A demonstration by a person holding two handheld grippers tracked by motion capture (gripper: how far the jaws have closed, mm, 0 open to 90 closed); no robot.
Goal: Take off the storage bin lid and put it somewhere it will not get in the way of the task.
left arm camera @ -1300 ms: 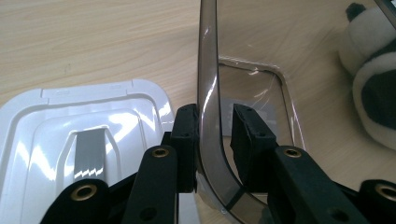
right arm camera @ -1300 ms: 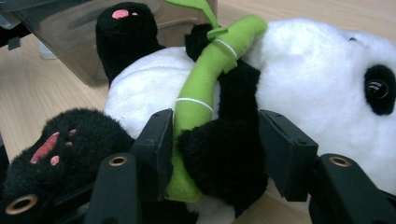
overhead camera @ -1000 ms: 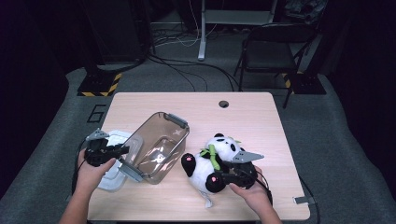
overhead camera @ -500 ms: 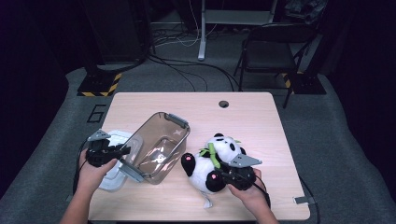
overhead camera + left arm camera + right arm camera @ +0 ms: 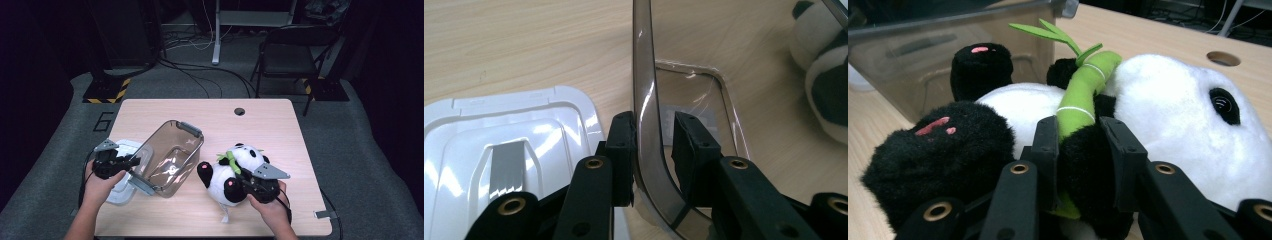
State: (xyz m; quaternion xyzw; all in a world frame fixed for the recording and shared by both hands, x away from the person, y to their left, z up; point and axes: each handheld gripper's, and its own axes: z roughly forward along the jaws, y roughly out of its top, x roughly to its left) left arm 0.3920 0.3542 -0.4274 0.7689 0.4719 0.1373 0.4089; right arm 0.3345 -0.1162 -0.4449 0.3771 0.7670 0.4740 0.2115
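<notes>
Two hand-held grippers work at the near edge of the desk (image 5: 300, 125), each clamped on something. Nearest, the right hand-held gripper (image 5: 246, 187) has just been closing, and its jaws now pinch the panda (image 5: 235, 172). In the right gripper view the pads sit either side of a black arm and the green bamboo stalk (image 5: 1080, 100) stitched to the toy's chest. A second ago these jaws stood wider against the plush; the change suggests the grasp is now made and the toy is ready to be lifted. The panda lies on its back on the desk, just right of the bin (image 5: 167, 157), with one black foot close to the bin's wall.

Farther left, the left hand-held gripper (image 5: 131, 162) holds narrow on the bin's rim. In the left gripper view its pads (image 5: 621, 145) press the smoky plastic wall (image 5: 644, 100) from both sides. The bin is tipped, its mouth turned toward the panda, much as it was a second ago. Beside this gripper, the white lid (image 5: 122, 172) lies flat on the desk. By my judgement, the next move is to carry the panda across into the tilted opening.
</notes>
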